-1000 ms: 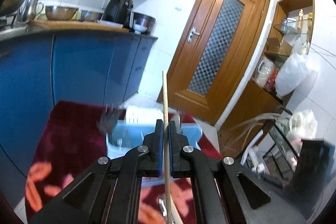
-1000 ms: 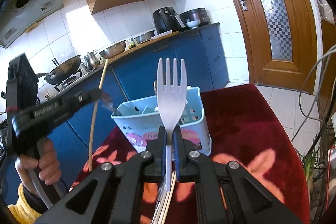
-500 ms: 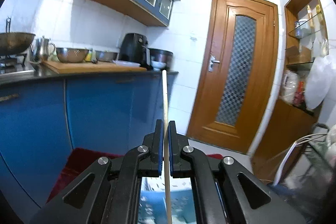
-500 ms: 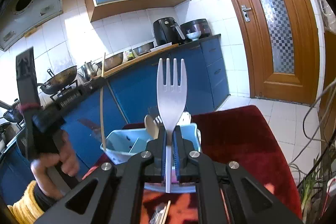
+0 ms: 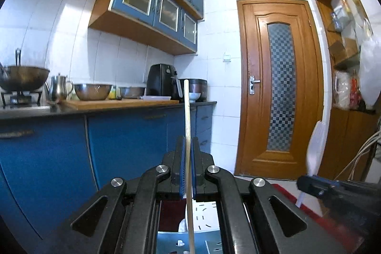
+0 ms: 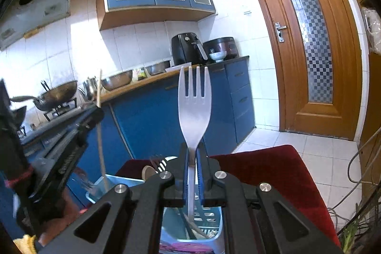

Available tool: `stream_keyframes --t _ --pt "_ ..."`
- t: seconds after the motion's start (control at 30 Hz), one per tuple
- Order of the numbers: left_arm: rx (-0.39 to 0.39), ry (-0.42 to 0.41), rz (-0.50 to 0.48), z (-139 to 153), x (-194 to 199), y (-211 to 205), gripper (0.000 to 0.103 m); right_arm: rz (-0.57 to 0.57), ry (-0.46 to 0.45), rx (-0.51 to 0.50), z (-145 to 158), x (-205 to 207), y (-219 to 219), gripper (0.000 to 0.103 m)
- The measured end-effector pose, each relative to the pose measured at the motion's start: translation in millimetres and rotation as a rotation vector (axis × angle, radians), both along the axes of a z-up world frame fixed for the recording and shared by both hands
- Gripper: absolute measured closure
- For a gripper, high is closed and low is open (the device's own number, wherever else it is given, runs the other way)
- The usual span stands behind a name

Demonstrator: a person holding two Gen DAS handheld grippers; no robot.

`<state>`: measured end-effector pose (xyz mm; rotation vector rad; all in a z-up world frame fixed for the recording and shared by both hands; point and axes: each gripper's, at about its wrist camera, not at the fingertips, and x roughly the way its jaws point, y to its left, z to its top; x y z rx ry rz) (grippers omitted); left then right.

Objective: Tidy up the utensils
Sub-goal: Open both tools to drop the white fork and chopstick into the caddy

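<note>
My right gripper [image 6: 193,156] is clamped on the neck of a white plastic fork [image 6: 194,108], tines pointing up, its handle reaching down into the light blue utensil basket [image 6: 114,185] on the red cloth [image 6: 266,170]. To my left, my left gripper [image 6: 78,130] holds a wooden chopstick [image 6: 101,127] upright, its lower end over the basket.

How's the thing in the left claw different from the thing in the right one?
The chopstick is a thin, plain wooden stick; the fork is white plastic, broad, with four tines. Both stand upright, each clamped in a claw, left and right, over the blue utensil basket.
</note>
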<state>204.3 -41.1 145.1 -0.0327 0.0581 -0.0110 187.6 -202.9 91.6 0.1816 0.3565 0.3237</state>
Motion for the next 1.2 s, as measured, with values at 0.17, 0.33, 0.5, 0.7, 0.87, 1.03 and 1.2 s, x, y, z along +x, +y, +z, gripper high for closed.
stream_keyframes --t 0.17,0.33,0.5,0.7,0.87,1.03,1.2 --pt "0.003 -0.008 -0.012 0 -6 -1 0.101 0.016 0.036 -0.023 -12 3 3 0.095" --pt "-0.043 -0.002 -0.041 2 -13 4 0.101 0.053 0.068 -0.043 -19 -1 4 0.078" --pt "-0.091 0.003 -0.073 10 -15 11 0.101 0.068 0.054 -0.022 -17 -15 -1 0.059" --pt "-0.124 -0.008 -0.089 15 -24 14 0.101 0.055 0.042 0.011 -18 -33 -14 0.057" --pt "-0.091 -0.034 -0.076 12 -27 7 0.101 0.053 0.042 0.033 -23 -39 -24 0.057" --pt "-0.067 -0.037 -0.054 4 -27 0 0.101 0.051 0.047 0.042 -27 -42 -31 0.057" --pt "-0.037 -0.031 -0.052 1 -33 -3 0.101 0.046 0.045 0.054 -27 -43 -36 0.057"
